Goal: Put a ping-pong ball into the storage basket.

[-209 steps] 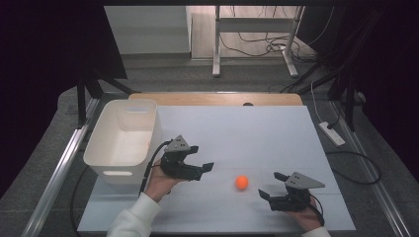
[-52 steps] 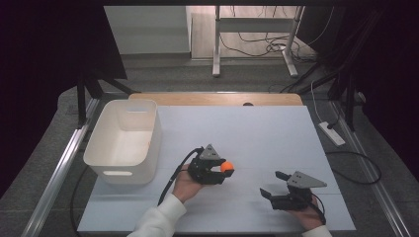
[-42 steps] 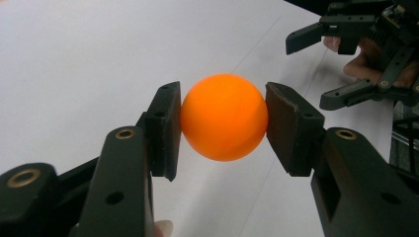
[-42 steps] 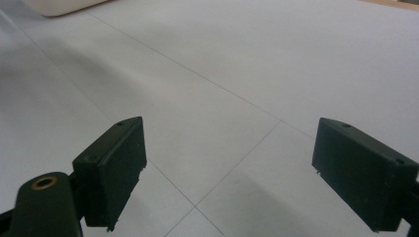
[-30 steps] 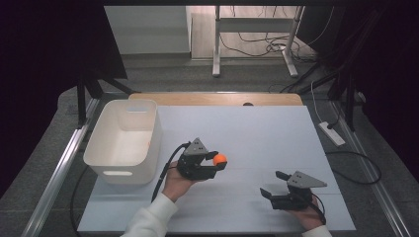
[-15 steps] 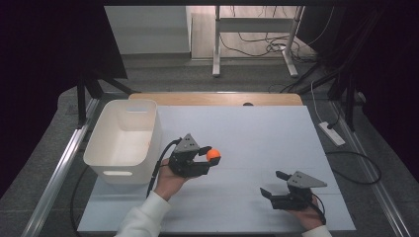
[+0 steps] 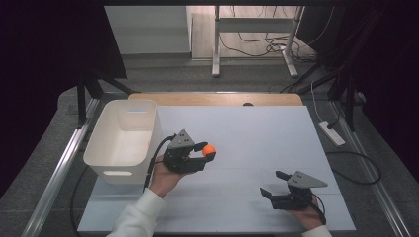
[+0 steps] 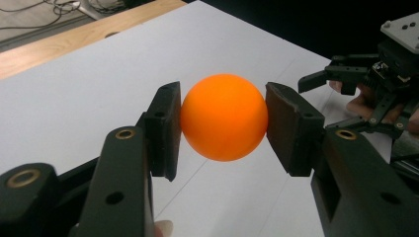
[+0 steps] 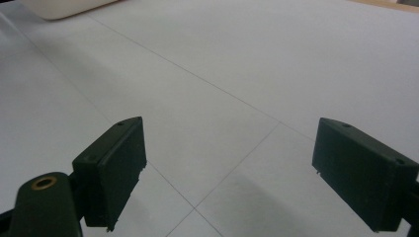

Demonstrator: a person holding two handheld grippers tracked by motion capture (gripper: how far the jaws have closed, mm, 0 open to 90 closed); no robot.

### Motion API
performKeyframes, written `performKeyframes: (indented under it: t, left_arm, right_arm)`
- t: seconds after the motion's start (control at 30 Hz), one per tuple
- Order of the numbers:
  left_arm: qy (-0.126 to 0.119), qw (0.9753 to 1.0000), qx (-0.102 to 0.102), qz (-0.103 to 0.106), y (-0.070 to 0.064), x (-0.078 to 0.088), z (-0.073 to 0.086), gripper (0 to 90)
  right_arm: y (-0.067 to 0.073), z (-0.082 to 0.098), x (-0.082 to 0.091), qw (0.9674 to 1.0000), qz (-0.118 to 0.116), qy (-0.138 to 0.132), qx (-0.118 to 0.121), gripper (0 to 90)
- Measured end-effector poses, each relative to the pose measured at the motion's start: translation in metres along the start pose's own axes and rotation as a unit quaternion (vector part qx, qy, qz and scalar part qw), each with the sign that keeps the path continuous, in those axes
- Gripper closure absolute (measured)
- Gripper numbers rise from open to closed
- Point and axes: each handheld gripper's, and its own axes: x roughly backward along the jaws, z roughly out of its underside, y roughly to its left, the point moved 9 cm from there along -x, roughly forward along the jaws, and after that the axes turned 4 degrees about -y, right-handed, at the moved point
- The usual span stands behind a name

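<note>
An orange ball point(image 7: 209, 149) point(image 8: 224, 117) is pinched between the two black pads of my left gripper point(image 7: 206, 151) point(image 8: 223, 123), which holds it above the white table just right of the white bin point(image 7: 121, 140). The pads press on both sides of the ball. My right gripper point(image 7: 272, 183) point(image 9: 228, 173) rests low near the table's front right, its jaws wide open with only bare tabletop between them. It also appears far off in the left gripper view, right gripper point(image 8: 341, 94).
The white bin stands at the table's left side; its corner shows in the right gripper view point(image 9: 64, 7). A wooden strip point(image 7: 217, 98) runs along the far edge. A power strip point(image 7: 332, 133) and cables lie on the floor at right.
My left gripper, with the orange ball in it, has moved left toward the bin and risen a little. The right gripper has stayed where it was.
</note>
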Motion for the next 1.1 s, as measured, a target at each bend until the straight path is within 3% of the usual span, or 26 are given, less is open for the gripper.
performKeyframes:
  t: [0.33,1.1]
  left_arm:
    - [-0.022,0.9997,0.001,-0.013,0.005,0.013,-0.011,50.7]
    - [-0.045,0.9986,0.000,-0.028,0.016,0.030,-0.025,50.7]
  right_arm:
    - [0.000,0.000,0.000,1.0000,0.001,0.000,-0.001,13.0]
    - [0.000,0.001,0.000,1.0000,0.000,0.002,0.001,13.0]
